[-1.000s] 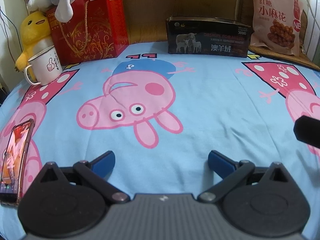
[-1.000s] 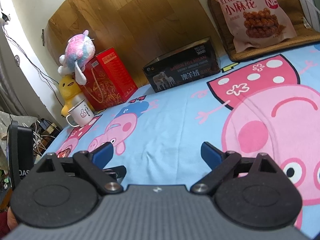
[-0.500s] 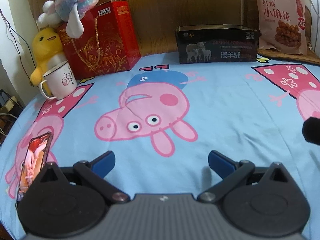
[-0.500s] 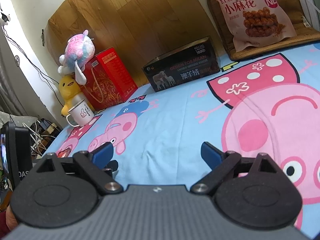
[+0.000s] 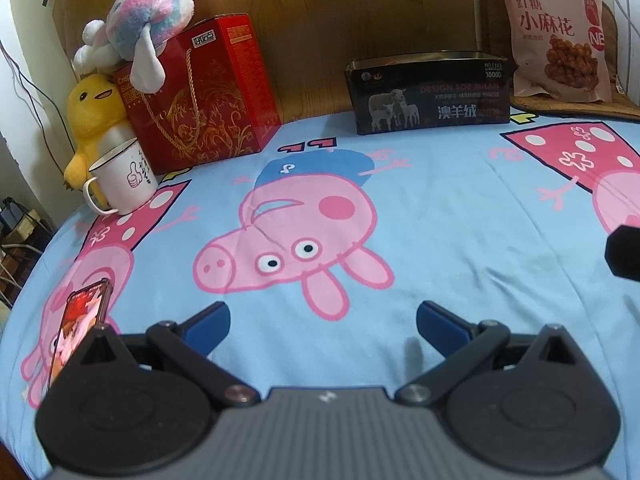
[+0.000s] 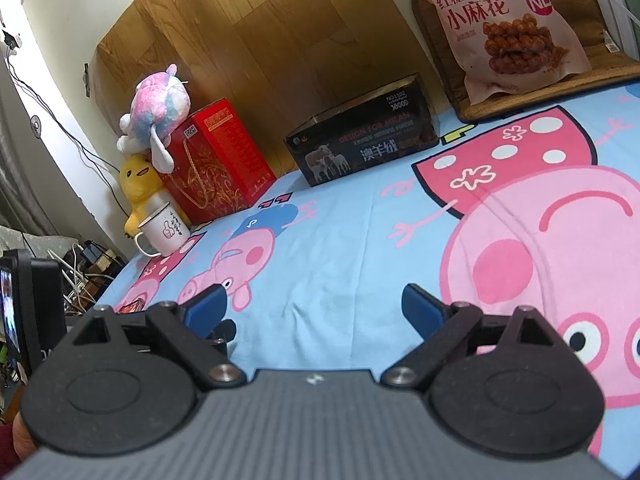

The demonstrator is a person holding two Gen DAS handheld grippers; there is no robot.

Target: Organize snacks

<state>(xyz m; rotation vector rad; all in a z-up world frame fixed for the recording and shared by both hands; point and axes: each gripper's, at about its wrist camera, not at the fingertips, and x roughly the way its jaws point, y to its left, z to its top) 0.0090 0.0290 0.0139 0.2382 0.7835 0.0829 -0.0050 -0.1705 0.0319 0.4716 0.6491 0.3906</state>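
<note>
A pink snack bag [image 5: 558, 34] [image 6: 504, 28] of fried dough twists leans upright at the far right on a brown mat. An open-topped black box [image 5: 430, 96] [image 6: 364, 146] with sheep on its side stands at the back middle. My left gripper [image 5: 323, 320] hovers open over the blue cartoon-pig sheet [image 5: 440, 220], with nothing between its blue pads. My right gripper [image 6: 316, 306] is open too, empty, low over the sheet [image 6: 352, 240]. Part of the right gripper shows as a dark shape at the left wrist view's right edge.
A red gift box [image 5: 204, 92] [image 6: 218, 166] stands at the back left with a pastel plush [image 5: 148, 42] on top, a yellow plush [image 5: 94, 120] and a white mug [image 5: 122, 182] [image 6: 164, 232] beside it. A lit phone [image 5: 78, 328] lies near the left edge. Wooden headboard [image 5: 320, 20] behind.
The left wrist view has pulled back and lifted a little, so the boxes, plush toys and phone sit lower and further right in frame. The right gripper has barely moved. Both stay open.
</note>
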